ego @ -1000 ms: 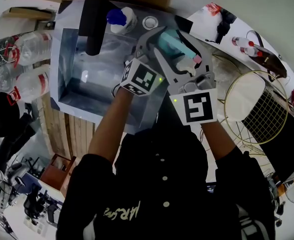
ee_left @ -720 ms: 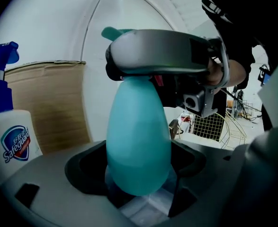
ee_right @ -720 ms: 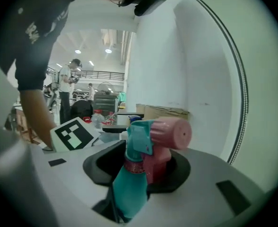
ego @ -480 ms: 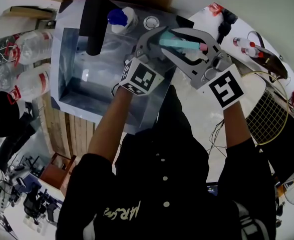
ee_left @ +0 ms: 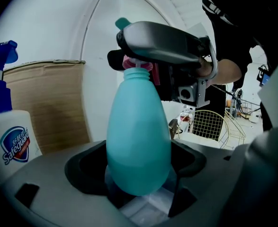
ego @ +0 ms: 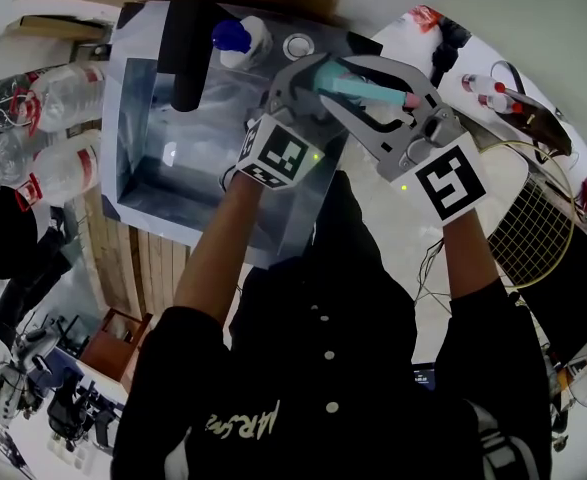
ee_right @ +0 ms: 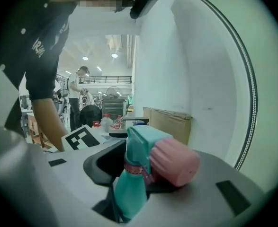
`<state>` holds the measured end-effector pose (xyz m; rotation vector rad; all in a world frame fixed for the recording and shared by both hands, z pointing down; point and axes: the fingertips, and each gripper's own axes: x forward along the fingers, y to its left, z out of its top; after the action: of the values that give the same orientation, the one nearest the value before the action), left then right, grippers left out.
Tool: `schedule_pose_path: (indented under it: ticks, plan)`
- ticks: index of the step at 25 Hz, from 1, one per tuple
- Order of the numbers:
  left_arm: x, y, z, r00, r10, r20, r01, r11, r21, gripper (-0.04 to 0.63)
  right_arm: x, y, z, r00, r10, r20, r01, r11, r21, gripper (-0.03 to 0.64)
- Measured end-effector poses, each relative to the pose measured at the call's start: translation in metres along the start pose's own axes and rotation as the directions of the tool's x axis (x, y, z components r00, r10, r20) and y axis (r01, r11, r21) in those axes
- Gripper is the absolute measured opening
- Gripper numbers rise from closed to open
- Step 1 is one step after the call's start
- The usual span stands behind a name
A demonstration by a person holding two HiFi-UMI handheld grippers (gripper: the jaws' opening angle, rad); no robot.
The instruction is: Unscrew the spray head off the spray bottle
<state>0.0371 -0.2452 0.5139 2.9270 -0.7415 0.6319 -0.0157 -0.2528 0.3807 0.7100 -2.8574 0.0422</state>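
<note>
A steel sink fills the upper left of the head view, set in a pale desk. The person in a dark top leans over its right rim with both arms out. A round wire basket lies on the desk to the right, well apart from the hands. A strip of cardboard stands along the wall behind the sink.

The left claw is clamped on the wide base of the teal bottle, its jaws pressing the body from both sides. The bottle hangs in the air over the sink's right edge, lying nearly level in the head view with its neck towards the right hand. The right claw meets it from the other end. Its jaws have just been closing and now grip the spray head at the neck, with the bottle's shoulder showing below.

A white soap bottle with a blue pump stands beside the sink's back rim, near the left claw. The pink nozzle of the spray head juts sideways and rests against the right claw's jaw
</note>
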Motion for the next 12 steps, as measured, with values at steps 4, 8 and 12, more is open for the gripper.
schedule_pose_path:
  ticks: [4,8,12]
  plan:
    - [0.000,-0.001,0.000,1.000,0.004,-0.005,-0.004,1.000,-0.003,0.398,-0.010,-0.004,0.017,0.998,-0.032,0.048,0.029,0.998,0.053,0.161]
    - [-0.001,-0.002,0.000,1.000,0.007,-0.008,-0.008,1.000,-0.009,0.397,-0.023,-0.009,0.030,0.995,-0.058,0.079,0.050,0.995,0.091,0.161]
    - [0.000,-0.003,0.000,1.000,0.003,-0.008,-0.003,1.000,-0.013,0.397,-0.038,-0.013,0.049,0.991,-0.075,0.114,0.061,0.990,0.126,0.161]
